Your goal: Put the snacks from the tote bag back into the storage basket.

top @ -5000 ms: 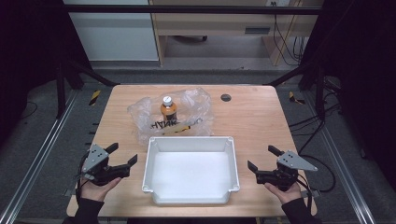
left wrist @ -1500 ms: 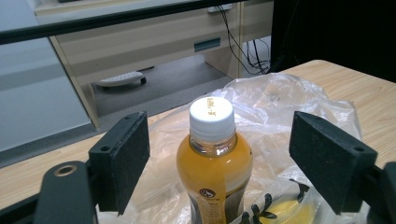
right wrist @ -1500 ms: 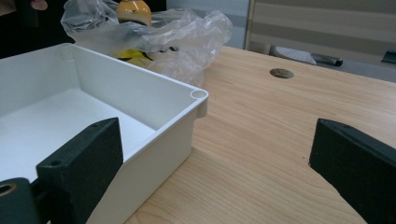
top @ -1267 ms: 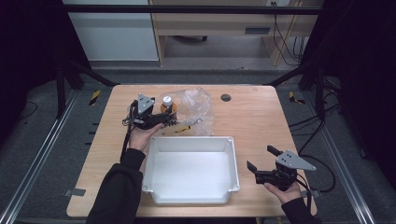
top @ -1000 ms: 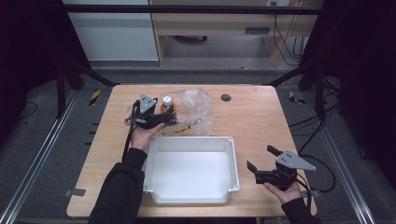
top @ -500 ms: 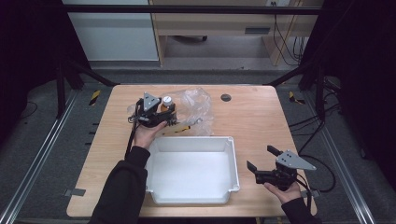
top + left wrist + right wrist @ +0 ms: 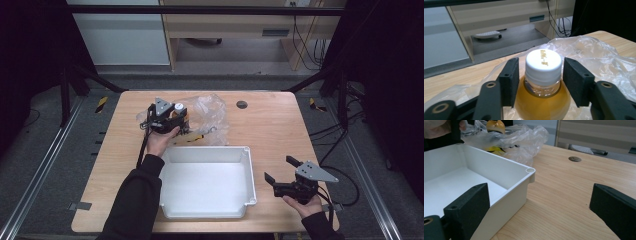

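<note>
Bare wood lies right of the white bin (image 7: 207, 187), where the right gripper (image 7: 281, 175) rests with jaws wide apart. Upper left, the left gripper (image 7: 539, 82) has just been closing; the bottle (image 7: 542, 86) stands between its pads on the plastic bag (image 7: 210, 112), contact unclear.

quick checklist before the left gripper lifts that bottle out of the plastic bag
1. Bottle centred between the left gripper pads: ok.
2. Pads pressing on the neck: not ok; the jaws have just been closing, but gaps show on both sides.
3. Cap on: ok.
4. Plastic bag clear of the pads: cannot tell; it lies under and around the bottle.
5. White bin empty: ok.
6. Right gripper out of the way, jaws open: ok.
</note>
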